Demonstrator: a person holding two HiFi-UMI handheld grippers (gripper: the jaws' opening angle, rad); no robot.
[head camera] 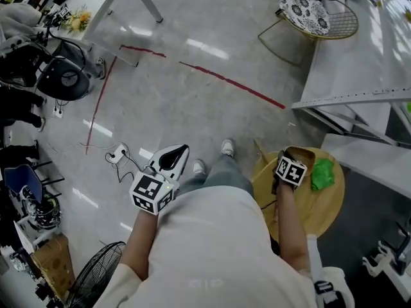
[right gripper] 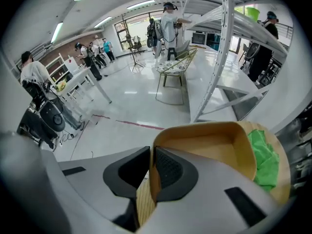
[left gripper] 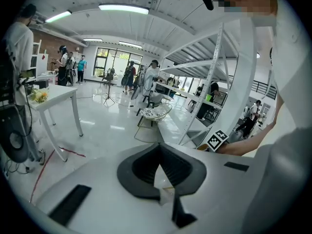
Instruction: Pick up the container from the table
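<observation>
A light wooden container [head camera: 306,153] [right gripper: 209,145] with rounded corners sits on a small round wooden table [head camera: 324,209], beside a green cloth [head camera: 322,174] [right gripper: 264,159]. My right gripper [head camera: 289,156] [right gripper: 152,152] points steeply down at the container's near side. Its jaws are closed on the thin near wall, one pad inside and one outside. My left gripper [head camera: 174,156] [left gripper: 158,147] is held over the floor to the left of the person's legs, away from the table. Its tips meet and nothing is between them.
A white metal shelf rack [head camera: 359,98] stands right of the table. A wire chair with a patterned cushion [head camera: 305,11] is farther off. A floor fan [head camera: 96,278], a power strip with cables [head camera: 117,153] and cluttered equipment lie to the left. Several people stand in the distance.
</observation>
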